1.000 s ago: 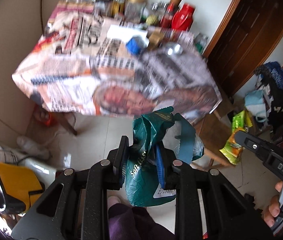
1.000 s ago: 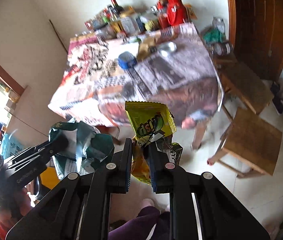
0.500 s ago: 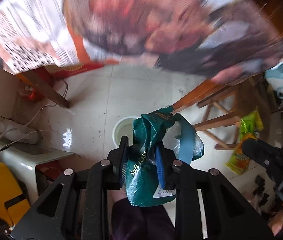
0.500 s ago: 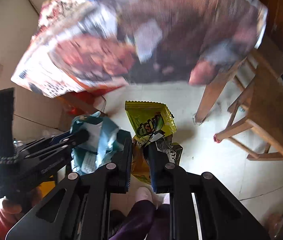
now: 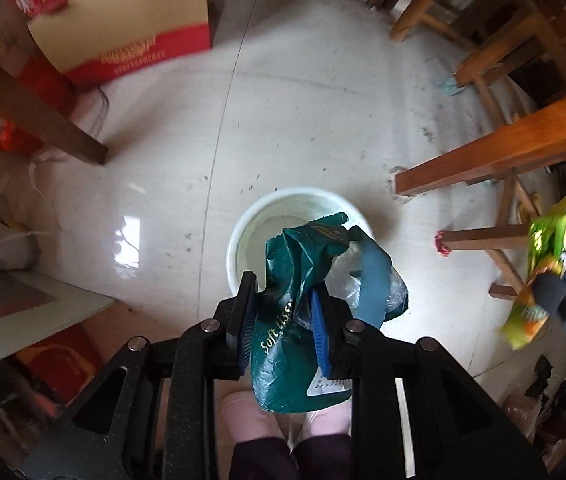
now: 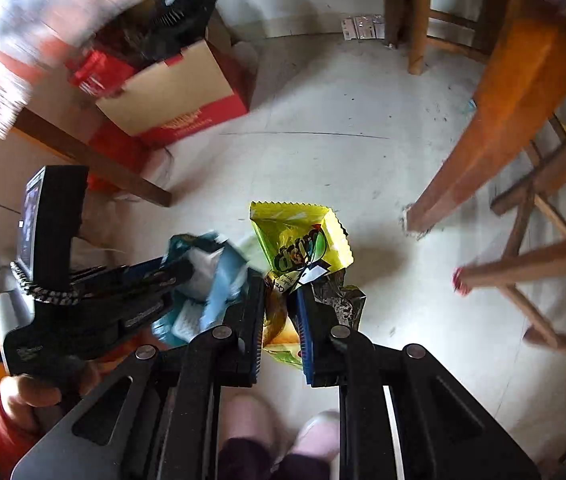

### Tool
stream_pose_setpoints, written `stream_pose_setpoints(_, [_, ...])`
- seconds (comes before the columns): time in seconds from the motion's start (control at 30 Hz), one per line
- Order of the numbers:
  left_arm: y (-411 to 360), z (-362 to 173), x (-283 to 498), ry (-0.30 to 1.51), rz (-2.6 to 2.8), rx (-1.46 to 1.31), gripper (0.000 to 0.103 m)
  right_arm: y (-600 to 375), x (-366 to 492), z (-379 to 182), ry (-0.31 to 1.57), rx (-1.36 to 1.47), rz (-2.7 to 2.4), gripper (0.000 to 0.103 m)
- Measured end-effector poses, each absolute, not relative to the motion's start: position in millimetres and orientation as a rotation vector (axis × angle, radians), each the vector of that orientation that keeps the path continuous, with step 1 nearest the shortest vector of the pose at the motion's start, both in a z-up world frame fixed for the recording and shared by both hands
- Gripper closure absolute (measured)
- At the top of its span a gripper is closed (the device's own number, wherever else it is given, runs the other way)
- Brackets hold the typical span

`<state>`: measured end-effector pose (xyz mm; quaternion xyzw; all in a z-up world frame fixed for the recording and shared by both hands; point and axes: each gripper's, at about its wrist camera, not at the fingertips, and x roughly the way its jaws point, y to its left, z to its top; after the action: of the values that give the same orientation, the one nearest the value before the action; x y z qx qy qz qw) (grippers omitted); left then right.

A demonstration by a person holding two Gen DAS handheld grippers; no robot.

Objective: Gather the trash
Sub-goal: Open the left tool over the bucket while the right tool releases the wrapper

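Both claws have come down from the height of the bench top to near the floor, and the patterned cloth is now out of the left wrist view. Left claw (image 5: 283, 320) is clenched on the green tissue wrapper (image 5: 295, 344), which hangs directly over the white bucket (image 5: 239, 240) standing on the pale floor (image 5: 303, 100) between the wooden legs. Right claw (image 6: 281, 320) grips the yellow snack bag (image 6: 303, 240), held just beside the left one. Pink slippers (image 5: 243, 416) of the person show below the claws.
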<state>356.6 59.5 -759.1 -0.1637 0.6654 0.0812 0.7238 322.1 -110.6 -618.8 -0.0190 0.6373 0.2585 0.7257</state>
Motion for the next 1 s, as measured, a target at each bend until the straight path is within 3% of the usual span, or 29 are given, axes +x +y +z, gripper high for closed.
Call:
stream_pose_setpoints(0.23, [76.3, -848.9, 353.8, 1.493, 0.229, -0.496, 0.078, -103.7, 331.3, -695.1, 1.458, 0.017, 0.576, 0.089])
stream_pose_setpoints(0.33, [81.0, -868.4, 353.4, 1.488, 0.251, -0.577, 0.072, -93.4, 325.4, -718.3, 1.487, 0.025, 0.592, 0.089])
stream_pose_setpoints(0.63, [86.7, -871.9, 346.4, 1.503, 0.260, -0.515, 0.057, -71.1, 315.1, -745.2, 1.518, 0.008, 0.641, 0.085])
stream_pose_setpoints(0.73, [92.2, -866.6, 339.8, 1.497, 0.253, -0.492, 0.057, -65.3, 313.0, -748.2, 1.548, -0.018, 0.657, 0.068])
stream_pose_setpoints(0.8, [95.7, -857.5, 332.7, 1.490, 0.252, -0.494, 0.057, -61.5, 311.8, -751.2, 1.570, -0.030, 0.641, 0.048])
stream_pose_setpoints(1.0, [99.2, -826.6, 325.9, 1.468, 0.256, -0.519, 0.057, -59.3, 307.8, -741.1, 1.558, -0.055, 0.624, 0.046])
